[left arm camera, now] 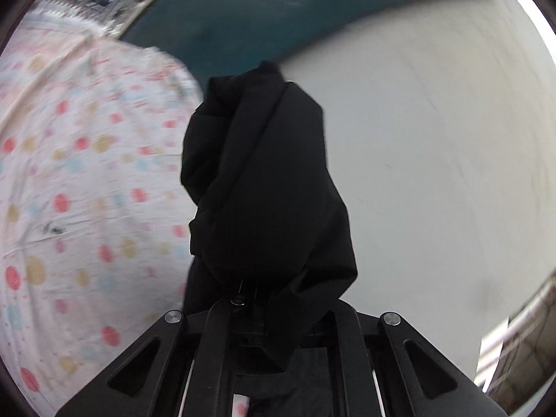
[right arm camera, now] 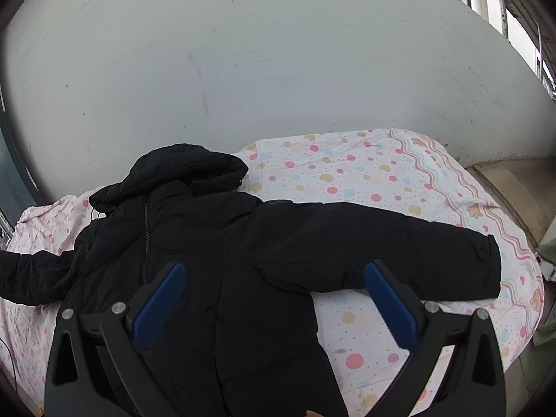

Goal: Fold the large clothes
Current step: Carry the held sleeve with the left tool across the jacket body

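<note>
While lying zipped and face up across the polka-dot bed [right arm camera: 365, 173], spreading sleeves wide, hood [right arm camera: 187, 170] pointing toward the pale wall [right arm camera: 243, 52]: black jacket [right arm camera: 226, 260]. Hovering over the jacket's lower body, blue-padded fingers [right arm camera: 158, 305] gaping wide, gripping nothing: right gripper [right arm camera: 274, 305]. Clamping a bunched black fold, likely the jacket's, lifting it clear of the bed: left gripper [left arm camera: 271, 316].

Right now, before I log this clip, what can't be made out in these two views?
- Left wrist view: left gripper fingertips hidden under bunched black jacket; which part it holds is unclear.
- Left wrist view: dotted sheet motion-blurred.
- Right wrist view: jacket's hem cut off by the bottom edge, behind the open right gripper; one cuff cut off at left.
</note>
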Motion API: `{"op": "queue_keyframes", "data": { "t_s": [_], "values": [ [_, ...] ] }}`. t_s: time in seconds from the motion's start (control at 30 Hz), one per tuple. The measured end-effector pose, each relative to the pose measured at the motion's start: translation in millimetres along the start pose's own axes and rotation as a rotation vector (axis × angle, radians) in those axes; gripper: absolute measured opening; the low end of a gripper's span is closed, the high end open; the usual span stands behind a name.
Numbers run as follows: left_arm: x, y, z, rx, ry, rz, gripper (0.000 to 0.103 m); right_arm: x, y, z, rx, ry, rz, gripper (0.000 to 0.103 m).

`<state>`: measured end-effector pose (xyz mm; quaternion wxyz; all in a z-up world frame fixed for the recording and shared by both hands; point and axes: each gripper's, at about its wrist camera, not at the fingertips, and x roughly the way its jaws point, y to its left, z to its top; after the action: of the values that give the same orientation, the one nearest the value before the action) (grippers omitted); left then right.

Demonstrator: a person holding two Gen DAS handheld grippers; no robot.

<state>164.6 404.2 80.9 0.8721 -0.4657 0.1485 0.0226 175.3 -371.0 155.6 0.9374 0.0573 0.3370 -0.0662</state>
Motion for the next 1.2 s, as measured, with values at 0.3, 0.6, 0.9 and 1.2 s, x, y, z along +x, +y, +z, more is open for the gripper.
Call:
{"op": "queue_keyframes", "data": {
  "t_s": [0.3,0.6,0.9,1.2],
  "values": [
    [60,-172,-71,0.288,0.211,-0.209,0.007,-20,-28,-9,0.054,-0.019,-0.021,0.103],
    [156,-267,-226,0.473,0.515,-0.266,0.007,-48,-61,-12,0.109,-0.058,-0.063,0.103],
    [216,-253,-371,0.6,0.762,-0.114,0.006,-67,-99,-22,0.143,-0.065,-0.139,0.103],
    [211,-248,-413,0.747,0.838,-0.039,0.01,-57,-99,-29,0.14,-0.036,-0.134,0.103]
  ]
}}
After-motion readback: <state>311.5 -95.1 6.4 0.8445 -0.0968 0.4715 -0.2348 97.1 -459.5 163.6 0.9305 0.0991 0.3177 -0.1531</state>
